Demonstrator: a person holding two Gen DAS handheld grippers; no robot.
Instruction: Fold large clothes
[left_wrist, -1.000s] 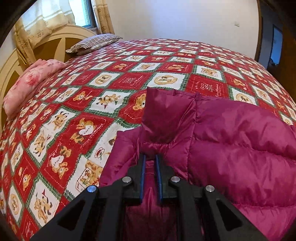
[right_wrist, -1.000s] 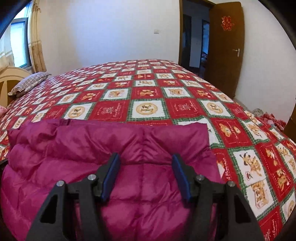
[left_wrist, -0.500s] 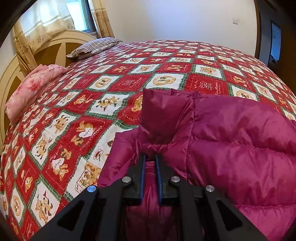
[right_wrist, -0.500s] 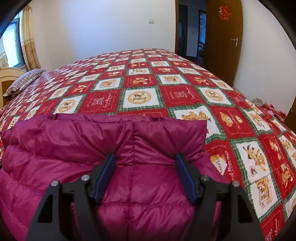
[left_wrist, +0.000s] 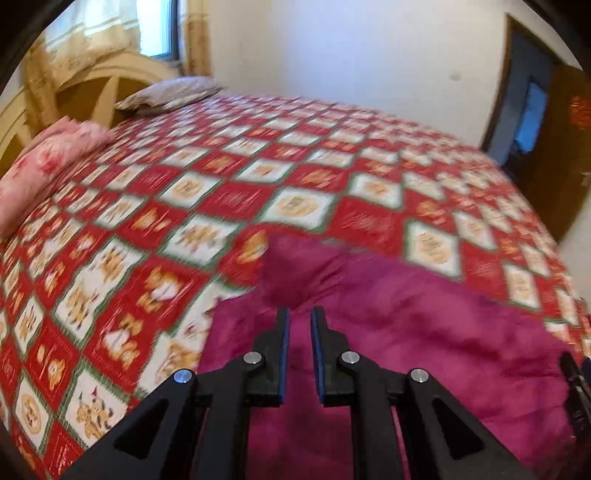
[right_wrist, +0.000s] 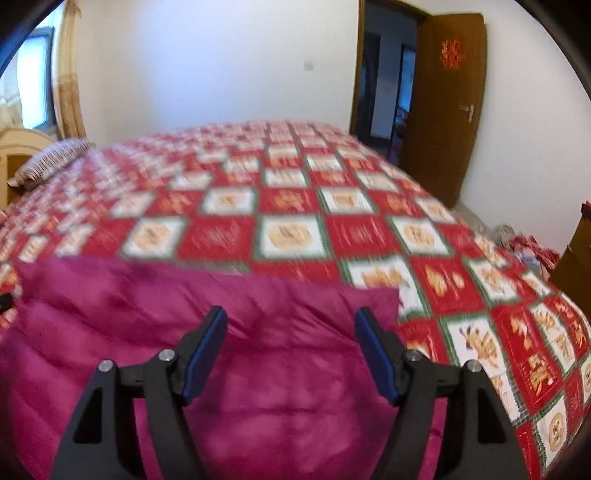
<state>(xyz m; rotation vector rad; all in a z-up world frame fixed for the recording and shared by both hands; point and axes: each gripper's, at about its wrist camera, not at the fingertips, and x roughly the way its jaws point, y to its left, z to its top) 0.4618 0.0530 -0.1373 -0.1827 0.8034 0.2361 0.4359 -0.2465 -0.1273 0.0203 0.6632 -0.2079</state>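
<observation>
A magenta puffer jacket (left_wrist: 424, 332) lies folded on the bed's red patterned quilt (left_wrist: 221, 192). My left gripper (left_wrist: 299, 314) is above the jacket's left edge, jaws a small gap apart with nothing between them, its tips just short of a raised fold. The jacket also fills the lower left of the right wrist view (right_wrist: 221, 332). My right gripper (right_wrist: 291, 317) is wide open and empty above the jacket's right part. Both views are motion-blurred.
A pink pillow (left_wrist: 48, 162) and a striped pillow (left_wrist: 173, 92) lie by the wooden headboard (left_wrist: 96, 85) at the left. An open brown door (right_wrist: 443, 107) is at the far right, with clutter on the floor (right_wrist: 528, 247) beside the bed.
My left gripper has let go of the jacket's edge, opened slightly and pulled back and up. My right gripper stays open and has lifted back too. Both views have tilted up.
</observation>
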